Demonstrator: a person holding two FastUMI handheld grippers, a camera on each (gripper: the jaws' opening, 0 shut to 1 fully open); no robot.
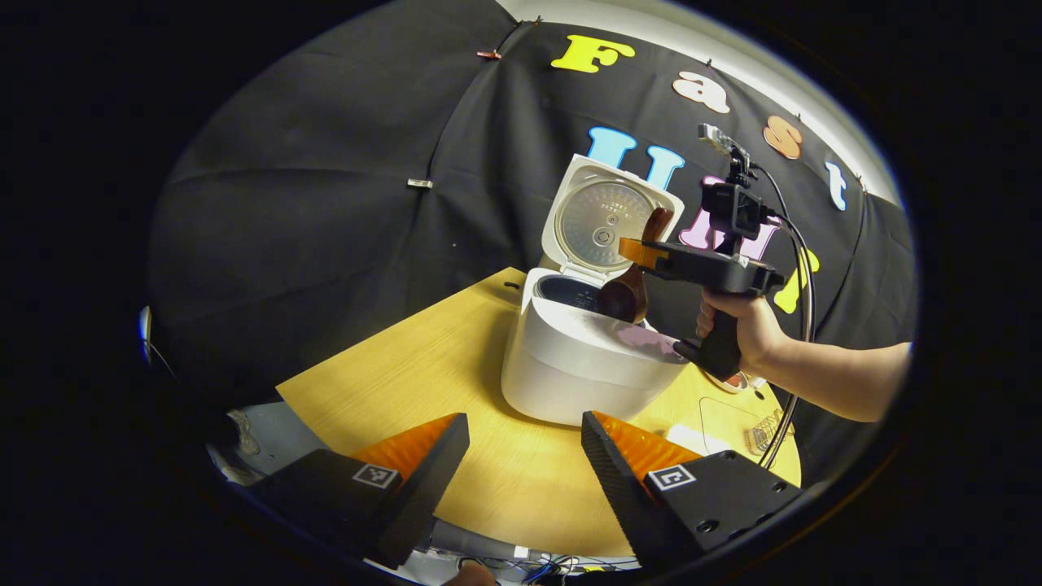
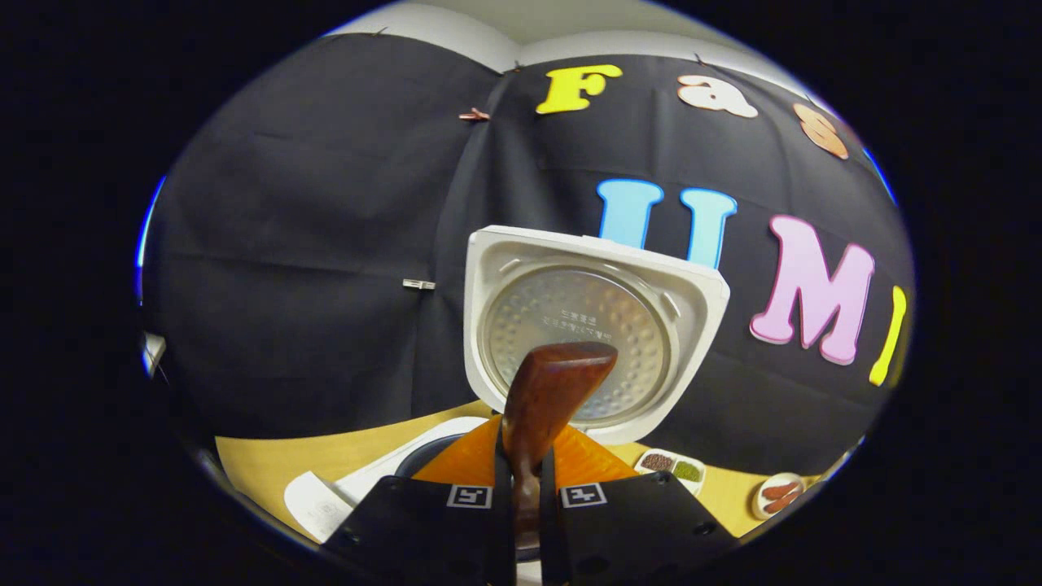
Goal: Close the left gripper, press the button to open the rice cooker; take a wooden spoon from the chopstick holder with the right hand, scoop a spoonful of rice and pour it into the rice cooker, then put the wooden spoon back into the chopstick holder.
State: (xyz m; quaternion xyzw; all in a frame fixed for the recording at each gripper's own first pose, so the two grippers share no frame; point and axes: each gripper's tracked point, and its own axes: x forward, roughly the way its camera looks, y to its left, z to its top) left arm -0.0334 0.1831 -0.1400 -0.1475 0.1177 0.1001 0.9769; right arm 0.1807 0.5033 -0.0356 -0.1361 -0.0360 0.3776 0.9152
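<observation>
The right gripper (image 2: 521, 488) clamps the wooden spoon (image 1: 631, 281), bowl tipped down over the open rice cooker (image 1: 570, 358) pot. Best tilt gently, keeping the bowl inside the rim. The left gripper (image 1: 521, 472) idles, jaws apart.

The table (image 1: 383, 370) was a light wood-grain surface occupying the lower centre of the left gripper view. The white rice cooker (image 1: 570, 366) stood directly on it, right of centre, with its lid raised. At the lower right of that view, a small metallic object (image 1: 763, 431) of uncertain type lay on the tabletop. In the right gripper view, a divided dish (image 2: 672, 467) and a small round dish (image 2: 779, 492) rested on the table at the lower right, and a white paper (image 2: 319, 505) lay at the lower left.
</observation>
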